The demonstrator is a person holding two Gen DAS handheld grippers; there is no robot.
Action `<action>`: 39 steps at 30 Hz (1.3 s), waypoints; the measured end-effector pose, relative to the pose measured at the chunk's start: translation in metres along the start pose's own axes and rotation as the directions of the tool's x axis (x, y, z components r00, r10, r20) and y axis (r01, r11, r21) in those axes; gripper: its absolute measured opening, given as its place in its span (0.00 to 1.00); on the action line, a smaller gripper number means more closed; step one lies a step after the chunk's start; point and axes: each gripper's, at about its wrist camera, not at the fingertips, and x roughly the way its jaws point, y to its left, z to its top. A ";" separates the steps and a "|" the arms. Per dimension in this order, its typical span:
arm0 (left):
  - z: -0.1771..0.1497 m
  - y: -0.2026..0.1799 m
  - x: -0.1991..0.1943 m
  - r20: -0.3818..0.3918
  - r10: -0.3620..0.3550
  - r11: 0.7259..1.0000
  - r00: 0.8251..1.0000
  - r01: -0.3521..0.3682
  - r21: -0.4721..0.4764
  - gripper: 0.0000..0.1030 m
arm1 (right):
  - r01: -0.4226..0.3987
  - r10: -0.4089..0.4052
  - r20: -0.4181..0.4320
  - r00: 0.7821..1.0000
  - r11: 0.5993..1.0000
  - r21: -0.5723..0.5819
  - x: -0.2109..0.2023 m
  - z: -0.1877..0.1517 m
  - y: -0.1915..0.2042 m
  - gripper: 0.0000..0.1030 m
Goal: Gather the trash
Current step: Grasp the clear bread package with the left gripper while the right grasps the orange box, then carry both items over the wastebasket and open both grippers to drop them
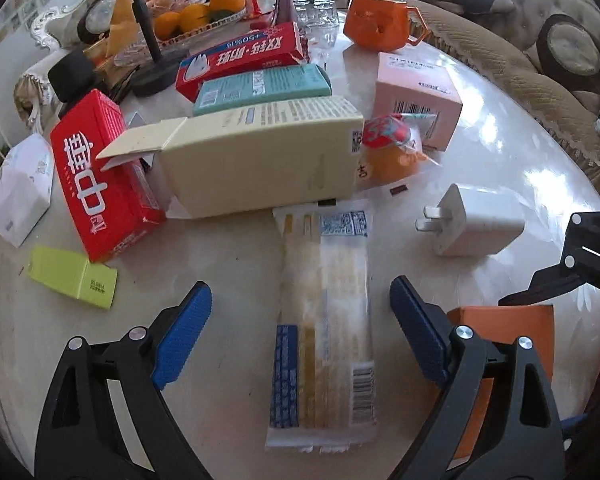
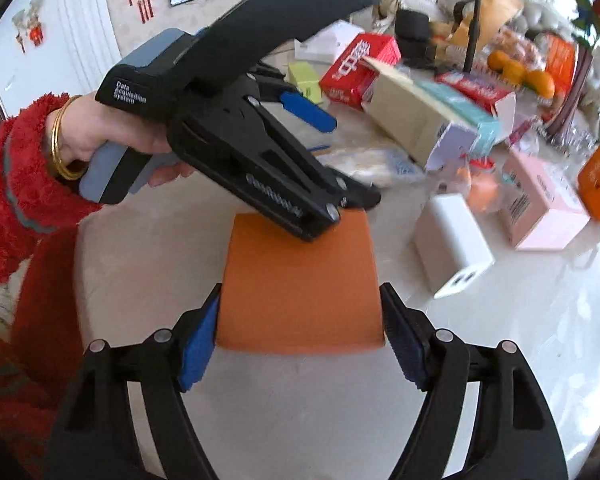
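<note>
While cream carton (image 1: 260, 160) blocks wrapper (image 1: 324, 320), charger (image 1: 476, 220) flanks it.

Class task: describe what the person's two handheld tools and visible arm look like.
Each tool, left tool and right tool, has black angular fingers, ridged blue pads and silver rivets. The left has a grey-blue handle printed "Data Acquisition System" and a spring. The arm wears a red fuzzy sleeve and gold bangle.

Left gripper (image 2: 320, 152) body: "Data Acquisition System"
Red box (image 1: 100, 176): large white "中"
Red-and-blue carton (image 1: 240, 56): "+50%"
</note>
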 end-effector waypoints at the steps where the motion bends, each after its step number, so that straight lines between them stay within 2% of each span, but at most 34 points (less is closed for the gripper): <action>1: -0.001 0.001 0.000 0.003 -0.005 1.000 1.000 0.005 -0.006 0.86 | 0.005 -0.005 0.009 1.000 1.000 0.008 0.001 0.002 0.000 0.70; 4: -0.007 0.003 -0.001 0.029 -0.027 0.999 0.999 0.027 -0.018 0.82 | 0.035 -0.034 -0.003 0.999 0.999 0.005 0.012 0.007 0.004 0.70; 6: -0.010 0.006 -0.008 0.057 -0.013 0.999 0.998 0.015 -0.034 0.52 | 0.055 -0.055 -0.003 0.999 0.998 0.016 0.012 0.009 0.008 0.67; 7: -0.009 0.007 -0.010 0.060 0.001 0.999 0.998 0.001 -0.041 0.33 | 0.066 -0.066 -0.001 0.998 0.997 0.039 0.011 0.008 0.007 0.66; 13: -0.026 0.013 -0.025 0.082 -0.021 0.997 0.996 0.027 -0.071 0.31 | 0.055 -0.072 0.063 0.995 0.971 0.232 -0.018 -0.016 0.007 0.65; 16: -0.043 0.018 -0.053 0.143 -0.053 0.989 0.988 0.072 -0.130 0.31 | 0.006 -0.058 0.139 0.989 0.937 0.349 -0.043 -0.029 0.004 0.66; 20: -0.075 0.011 -0.103 0.225 -0.076 0.985 0.971 0.108 -0.133 0.31 | -0.069 -0.044 0.247 0.968 0.901 0.429 -0.077 -0.048 0.014 0.66; 22: -0.100 0.001 -0.133 0.264 -0.091 0.983 0.960 0.128 -0.128 0.31 | -0.113 -0.032 0.306 0.951 0.888 0.446 -0.096 -0.063 0.033 0.66; 25: -0.161 -0.025 -0.175 0.310 -0.112 0.983 0.944 0.151 -0.106 0.31 | -0.144 -0.033 0.359 0.933 0.879 0.454 -0.109 -0.086 0.066 0.66; 29: -0.238 -0.057 -0.191 0.300 -0.147 0.971 0.942 0.196 -0.139 0.31 | -0.205 -0.010 0.398 0.917 0.846 0.492 -0.106 -0.126 0.116 0.66; 31: -0.276 -0.071 -0.186 0.270 -0.146 0.964 0.952 0.198 -0.176 0.31 | -0.240 0.020 0.387 0.922 0.814 0.530 -0.094 -0.151 0.140 0.66; 33: -0.314 -0.088 -0.171 0.216 -0.174 0.950 0.961 0.222 -0.219 0.31 | -0.251 0.037 0.364 0.931 0.787 0.563 -0.081 -0.168 0.152 0.66; 35: -0.341 -0.103 -0.147 0.154 -0.191 0.941 0.969 0.225 -0.251 0.31 | -0.205 0.028 0.289 0.957 0.769 0.606 -0.058 -0.189 0.165 0.66; 38: -0.366 -0.126 -0.107 0.064 -0.171 0.954 0.983 0.181 -0.241 0.31 | -0.147 0.028 0.182 0.983 0.714 0.685 -0.018 -0.215 0.167 0.66; 39: -0.370 -0.132 -0.094 0.038 -0.170 0.954 0.985 0.174 -0.245 0.31 | -0.103 0.017 0.128 0.992 0.700 0.707 -0.003 -0.225 0.168 0.66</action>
